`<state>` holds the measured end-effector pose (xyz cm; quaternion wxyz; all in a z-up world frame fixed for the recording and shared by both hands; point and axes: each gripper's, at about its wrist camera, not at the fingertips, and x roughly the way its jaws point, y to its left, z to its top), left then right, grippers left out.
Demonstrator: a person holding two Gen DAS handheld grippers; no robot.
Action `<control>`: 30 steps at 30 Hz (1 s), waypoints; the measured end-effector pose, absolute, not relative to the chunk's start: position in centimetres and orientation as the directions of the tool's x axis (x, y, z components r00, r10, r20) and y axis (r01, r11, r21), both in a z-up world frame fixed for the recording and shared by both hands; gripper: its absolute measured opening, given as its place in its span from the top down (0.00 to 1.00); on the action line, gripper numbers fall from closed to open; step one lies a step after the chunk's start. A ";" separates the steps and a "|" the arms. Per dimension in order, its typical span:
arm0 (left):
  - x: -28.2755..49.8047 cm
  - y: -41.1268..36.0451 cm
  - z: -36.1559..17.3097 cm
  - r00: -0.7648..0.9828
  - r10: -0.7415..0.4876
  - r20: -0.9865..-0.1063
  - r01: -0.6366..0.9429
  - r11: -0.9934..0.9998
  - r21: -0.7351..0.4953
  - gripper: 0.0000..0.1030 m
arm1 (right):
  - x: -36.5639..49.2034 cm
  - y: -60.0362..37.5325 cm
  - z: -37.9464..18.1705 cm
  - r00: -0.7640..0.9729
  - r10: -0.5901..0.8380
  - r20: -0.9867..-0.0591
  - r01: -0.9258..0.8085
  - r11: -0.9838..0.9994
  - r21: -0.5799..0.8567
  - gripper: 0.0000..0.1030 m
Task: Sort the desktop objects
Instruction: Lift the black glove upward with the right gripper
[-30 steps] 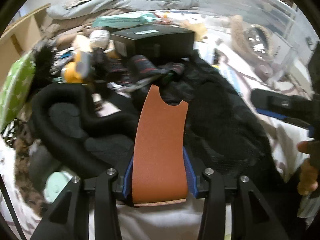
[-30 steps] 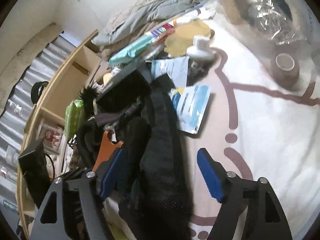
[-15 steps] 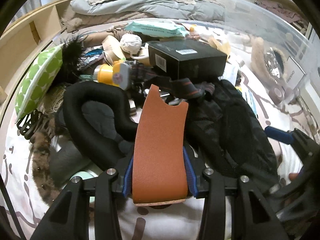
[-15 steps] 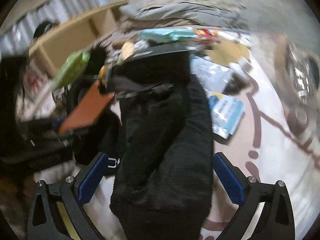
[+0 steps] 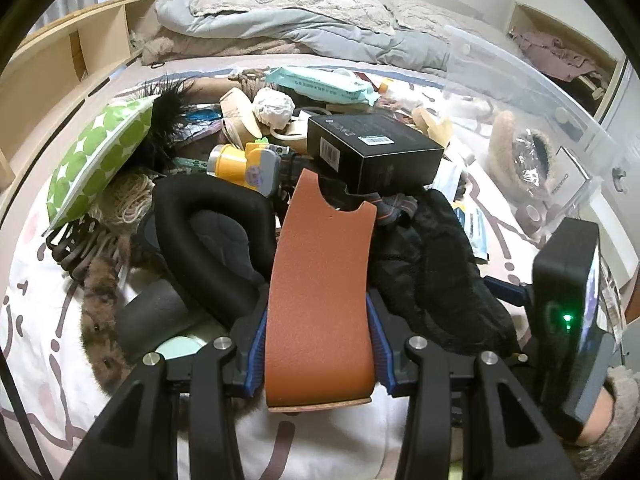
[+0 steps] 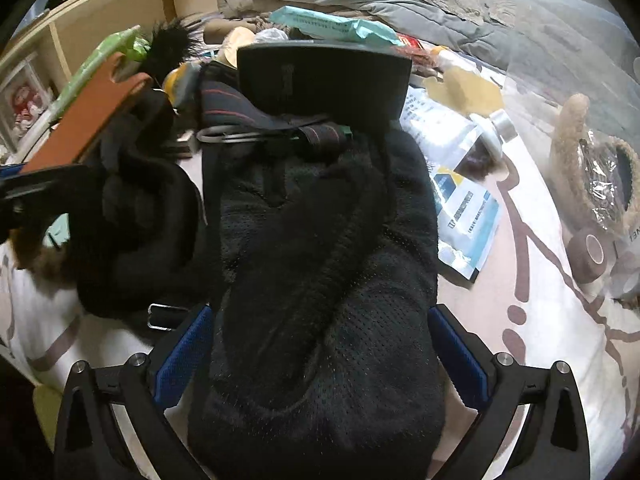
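Bedding with a brown line print carries the clutter; a clear bin (image 5: 560, 120) stands at the right of the frame. Left claw (image 5: 320, 356) is clamped on a brown leather piece (image 5: 320, 280), held clear above the pile. Right claw (image 6: 320, 364) is spread to full width, straddling a black mesh garment (image 6: 320, 260) without pressing it. Black box (image 5: 376, 152), yellow toy (image 5: 244, 166), wipes pack (image 5: 320, 86) and neck pillow (image 5: 208, 236) lie unsorted at centre. Judged progress: early; most items remain.

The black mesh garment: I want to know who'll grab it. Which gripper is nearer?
Right. The right gripper straddles the black mesh garment, open fingers on either side of it. The left gripper, shut on the brown leather piece, is beside it.
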<state>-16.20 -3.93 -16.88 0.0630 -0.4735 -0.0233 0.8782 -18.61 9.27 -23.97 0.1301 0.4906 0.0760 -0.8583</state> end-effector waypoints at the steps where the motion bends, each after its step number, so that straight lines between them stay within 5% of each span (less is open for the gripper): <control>1: -16.3 -3.9 -17.0 -0.539 0.133 -0.832 -0.088 -0.991 -0.102 0.57 | -18.7 9.4 -24.1 -0.485 -0.153 -0.861 0.295 -0.955 0.003 0.00; 6: -16.5 -3.8 -17.3 -0.532 0.132 -0.836 -0.089 -0.991 -0.100 0.57 | -18.7 10.6 -23.5 -0.472 -0.205 -0.857 0.307 -0.950 0.059 0.00; 11: -16.5 -3.7 -17.4 -0.530 0.128 -0.838 -0.093 -0.991 -0.093 0.57 | -17.6 11.1 -22.0 -0.494 -0.219 -0.841 0.344 -0.938 0.041 0.22; 17: -16.5 -3.9 -17.5 -0.533 0.132 -0.835 -0.089 -0.991 -0.100 0.57 | -16.7 14.0 -20.2 -0.478 -0.346 -0.807 0.343 -0.920 0.191 0.36; 30: -16.4 -6.6 -16.0 -0.585 0.105 -0.804 -0.008 -0.992 -0.124 0.57 | -14.3 14.2 -16.1 -0.510 -0.552 -0.660 0.452 -0.825 0.340 0.37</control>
